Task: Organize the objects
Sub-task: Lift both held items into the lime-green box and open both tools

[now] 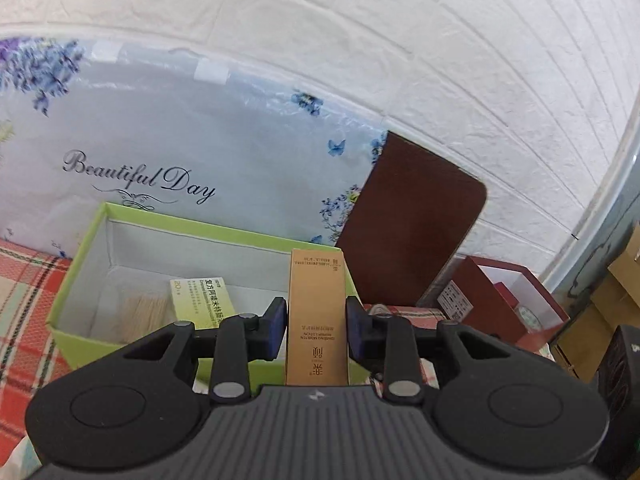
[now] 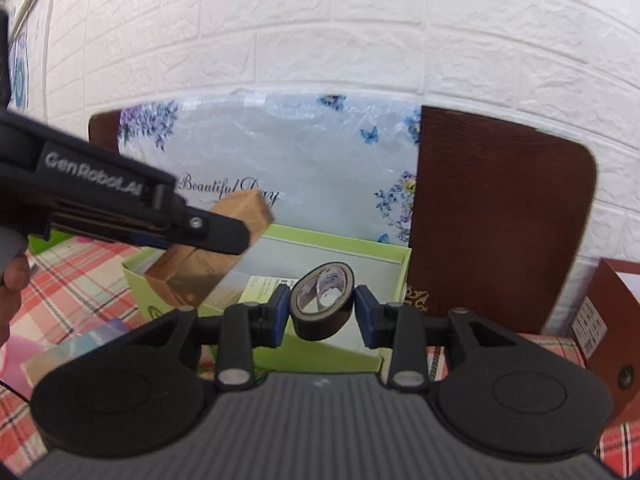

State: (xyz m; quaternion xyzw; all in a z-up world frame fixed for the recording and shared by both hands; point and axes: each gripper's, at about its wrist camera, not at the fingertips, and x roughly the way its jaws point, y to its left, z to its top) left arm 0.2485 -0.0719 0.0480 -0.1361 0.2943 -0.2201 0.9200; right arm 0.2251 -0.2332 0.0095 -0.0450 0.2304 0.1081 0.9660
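Both loads are in the air, heading for the green box [image 1: 100, 240] on the plaid-covered surface [image 1: 24, 300]. The left claw [image 1: 316, 330] pinches a tall tan carton [image 1: 316, 320] just over the box's near right corner; the right claw [image 2: 322, 310] pinches a roll of dark tape [image 2: 322, 300] above its open interior (already holding a leaflet). Next move, I'd judge — lower each past the rim, then spread the claws.

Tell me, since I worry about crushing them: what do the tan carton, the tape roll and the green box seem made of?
Tan carton: thin matte card, seemingly; sharp folded edges, printed text.
Tape roll: dark glossy plastic-looking film wound on a core; the core's material is unclear.
Green box: stiff paperboard, probably; thick straight walls, white lining, matte green outside.
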